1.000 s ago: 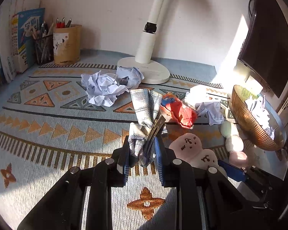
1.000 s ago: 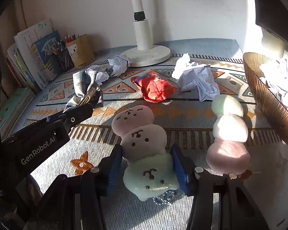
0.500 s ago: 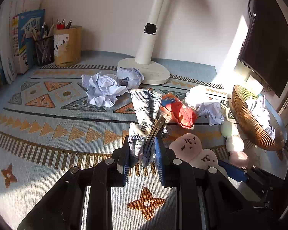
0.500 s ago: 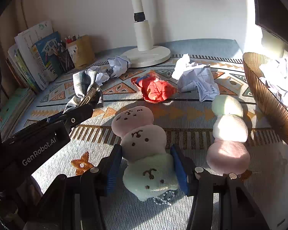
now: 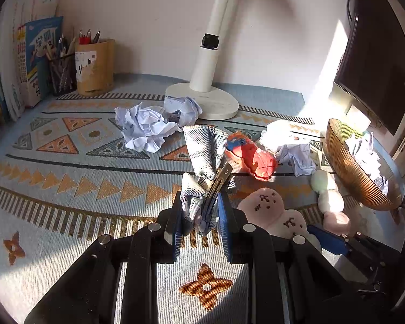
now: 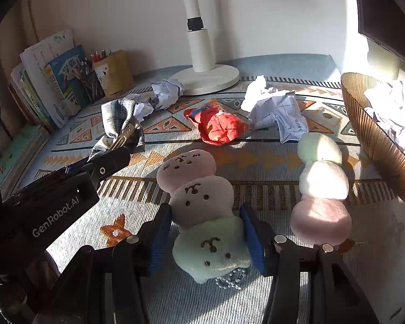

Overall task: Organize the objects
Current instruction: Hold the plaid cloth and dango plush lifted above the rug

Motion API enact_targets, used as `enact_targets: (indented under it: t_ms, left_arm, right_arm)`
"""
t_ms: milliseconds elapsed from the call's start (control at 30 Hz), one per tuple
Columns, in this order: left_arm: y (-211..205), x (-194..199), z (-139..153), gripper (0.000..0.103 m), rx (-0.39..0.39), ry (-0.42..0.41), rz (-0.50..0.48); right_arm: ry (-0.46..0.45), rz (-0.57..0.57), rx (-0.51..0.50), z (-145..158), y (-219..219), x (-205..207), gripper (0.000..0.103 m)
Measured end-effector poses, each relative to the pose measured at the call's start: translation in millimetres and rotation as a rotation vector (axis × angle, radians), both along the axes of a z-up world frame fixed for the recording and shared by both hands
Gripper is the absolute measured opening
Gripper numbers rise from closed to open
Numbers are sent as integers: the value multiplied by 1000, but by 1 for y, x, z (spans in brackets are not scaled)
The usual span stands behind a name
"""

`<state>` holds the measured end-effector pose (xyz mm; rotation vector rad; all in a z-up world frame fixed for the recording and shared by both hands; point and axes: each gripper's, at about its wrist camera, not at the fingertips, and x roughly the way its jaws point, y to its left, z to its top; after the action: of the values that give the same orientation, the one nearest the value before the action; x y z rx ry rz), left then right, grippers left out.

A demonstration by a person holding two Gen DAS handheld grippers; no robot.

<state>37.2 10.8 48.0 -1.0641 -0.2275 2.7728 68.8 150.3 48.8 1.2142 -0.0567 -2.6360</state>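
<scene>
checked bow clip [image 5: 206,167] clamped in left tool [image 5: 201,220]

We see the scene from two fisheye cameras, each mounted close behind a gripper and looking forward and downward along its fingers onto the blue patterned woven table mat [image 5: 67,167]. The left wrist view faces the white wall, with the white round-based desk lamp [image 5: 202,100] near centre. The right wrist view sits just to its right, low and near, facing the same wall. We find both share the lamp, the red crumpled wrapper [image 6: 218,129], the ribbed amber glass bowl [image 6: 375,140] and the bamboo pen holder [image 5: 94,67].
</scene>
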Motion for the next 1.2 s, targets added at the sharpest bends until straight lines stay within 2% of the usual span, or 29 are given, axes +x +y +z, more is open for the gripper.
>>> enact_targets:
  t_ms: [500, 633, 733, 833, 867, 900, 933, 1033, 1100, 1133, 1200]
  left_arm:
    - [-1, 0, 1, 21, -1, 2, -1]
    - [0, 0, 1, 21, -1, 2, 0]
    - [0, 0, 1, 21, -1, 2, 0]
    - [0, 0, 1, 21, -1, 3, -1]
    - [-1, 0, 1, 21, -1, 3, -1]
    - [-1, 0, 1, 21, -1, 4, -1]
    - [-1, 0, 1, 21, 0, 4, 0]
    - [-1, 0, 1, 21, 0, 3, 0]
    - [-1, 0, 2, 21, -6, 2, 5]
    - [-1, -1, 4, 21, -7, 2, 6]
    - [3, -2, 9, 21, -5, -13, -5]
  right_arm:
    - [-3, -1, -6, 0, 0, -1, 52]
    - [-5, -1, -13, 0, 1, -1, 56]
    - [-2, 2, -14, 1, 0, 0, 66]
    - [7, 2, -15, 1, 1, 0, 66]
    - [7, 8, -13, 1, 0, 1, 65]
    - [12, 10, -8, 1, -1, 1, 60]
    - [18, 4, 3, 1, -2, 2, 46]
    - [55, 15, 0, 6, -3, 7, 43]
    - [76, 18, -34, 11, 2, 10, 42]
    - [77, 16, -82, 15, 9, 11, 42]
    - [55, 14, -255, 25, 32, 11, 42]
